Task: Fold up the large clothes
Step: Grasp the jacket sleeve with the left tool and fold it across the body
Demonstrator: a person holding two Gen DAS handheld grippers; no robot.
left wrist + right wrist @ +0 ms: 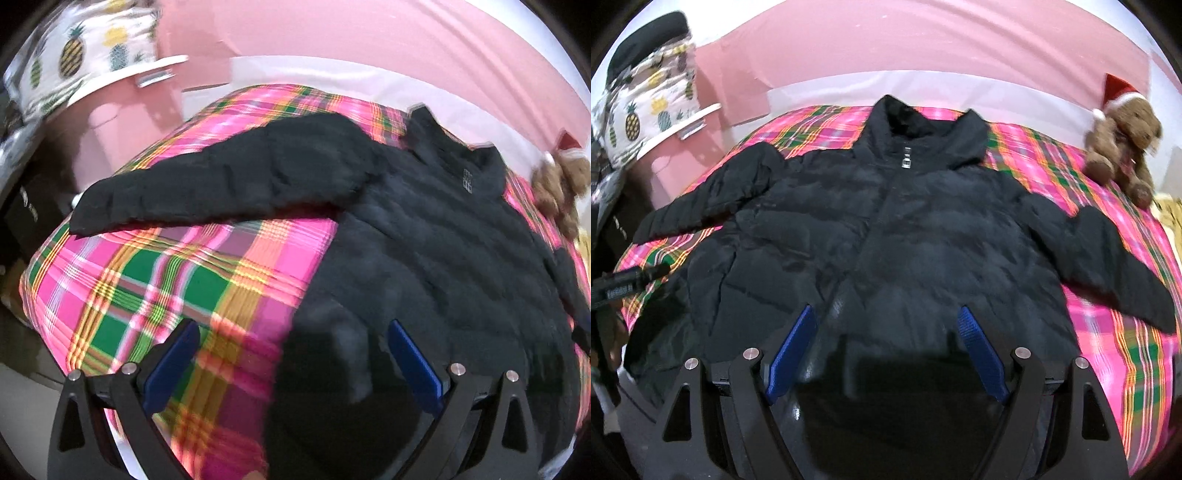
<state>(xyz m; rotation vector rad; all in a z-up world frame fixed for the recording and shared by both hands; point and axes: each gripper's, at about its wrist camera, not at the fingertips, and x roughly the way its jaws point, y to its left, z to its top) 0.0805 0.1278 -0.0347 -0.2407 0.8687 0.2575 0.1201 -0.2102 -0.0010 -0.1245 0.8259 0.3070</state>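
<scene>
Both jaws gape over a black jacket on plaid bedding (pink wall behind).

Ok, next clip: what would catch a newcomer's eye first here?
The black puffer jacket, spread flat with its zipped front up and both sleeves out, fills the middle of the bed. Under it glares a pink, green and yellow plaid blanket, and a brown teddy bear in a red Santa hat sits at the far right corner.
</scene>
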